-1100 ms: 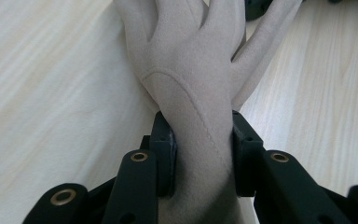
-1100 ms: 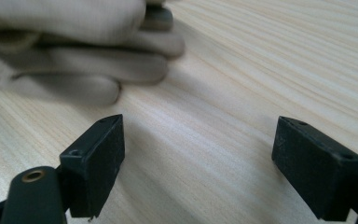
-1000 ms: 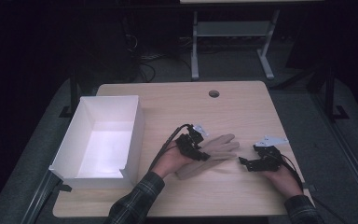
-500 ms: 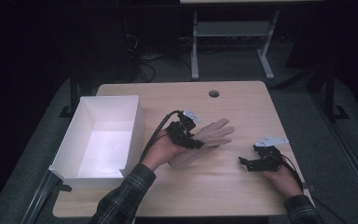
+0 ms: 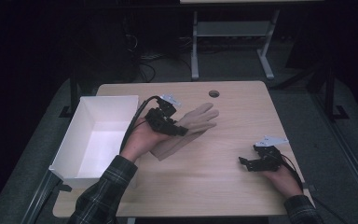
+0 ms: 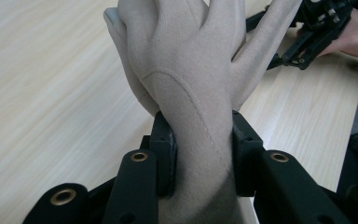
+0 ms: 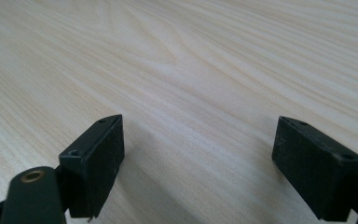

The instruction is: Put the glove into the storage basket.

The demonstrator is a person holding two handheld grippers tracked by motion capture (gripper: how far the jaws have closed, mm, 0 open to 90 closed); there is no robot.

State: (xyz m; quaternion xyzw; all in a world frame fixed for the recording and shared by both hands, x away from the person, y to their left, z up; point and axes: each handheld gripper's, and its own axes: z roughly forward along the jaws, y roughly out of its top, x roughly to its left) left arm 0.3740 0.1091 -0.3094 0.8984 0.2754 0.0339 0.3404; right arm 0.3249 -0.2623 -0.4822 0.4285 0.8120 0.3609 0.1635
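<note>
Your left gripper (image 5: 182, 130) has its jaws clamped on the tan glove (image 5: 191, 127) across the wrist band, which the left gripper view makes plain: a black pad sits hard against each side of the cuff (image 6: 196, 154) and the fabric bulges out above them. Gripping there rather than at a finger keeps the whole glove hanging as one piece, with the fingers (image 6: 177, 42) fanning out ahead of you instead of folding under. In the high view the glove sits over the middle of the table (image 5: 223, 172), fingers pointing away from you, its cuff end by your hand and close to the white box (image 5: 70, 154) at the left; judging by that, the box is probably where it belongs. Your right gripper (image 5: 248, 163) rests low near the table's right front, jaws apart with only bare wood between them (image 7: 196, 154), well clear of the glove.
</note>
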